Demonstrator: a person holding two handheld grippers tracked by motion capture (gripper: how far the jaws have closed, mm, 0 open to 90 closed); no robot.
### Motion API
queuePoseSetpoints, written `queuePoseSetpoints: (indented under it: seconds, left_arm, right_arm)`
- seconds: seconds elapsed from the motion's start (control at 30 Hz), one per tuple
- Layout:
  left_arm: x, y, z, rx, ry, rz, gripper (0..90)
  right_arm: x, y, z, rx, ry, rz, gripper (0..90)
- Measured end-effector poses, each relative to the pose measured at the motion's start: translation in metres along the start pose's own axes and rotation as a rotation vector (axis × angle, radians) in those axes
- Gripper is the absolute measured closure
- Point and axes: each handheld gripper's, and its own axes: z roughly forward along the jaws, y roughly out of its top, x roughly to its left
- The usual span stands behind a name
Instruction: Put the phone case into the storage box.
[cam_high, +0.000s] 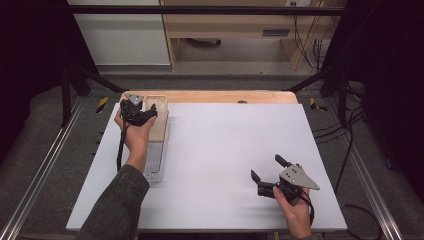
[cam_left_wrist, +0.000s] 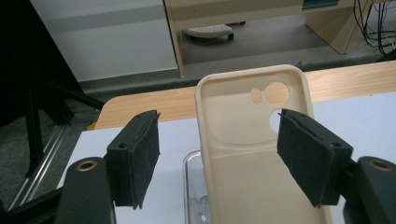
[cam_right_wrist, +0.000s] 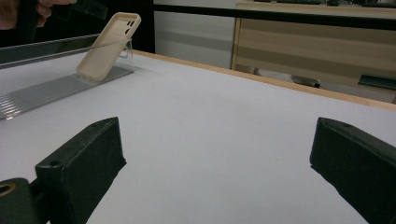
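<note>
Left side of the table: the left gripper, held in the person's left hand, hovers over a cream phone case at the far left corner of the white table top. The case leans tilted, open side up, on a clear ridged plastic stand, with its lower end on the stand's flat base and its upper end, the one with the camera cut-outs, pointing away from the person. In the left gripper view the jaws stand spread to either side of the case; the left pad is clearly apart from it, while the right pad overlaps the case's edge, and contact there cannot be told. No pinch on the case is visible.

Far edge: a wooden strip borders the white surface, with a pale wooden cabinet beyond it.

Right side: the right gripper, in the person's right hand, rests low near the front right of the table, well apart from the case. Its jaws are wide apart over bare table, with nothing between them.
</note>
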Motion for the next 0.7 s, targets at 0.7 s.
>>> queuePoseSetpoints:
  seconds: [0.7]
  left_arm:
    - [-0.003,0.002,-0.013,-0.045,-0.057,0.077,8.5]
  right_arm:
    - [0.003,0.000,0.001,0.006,0.003,-0.016,2.7]
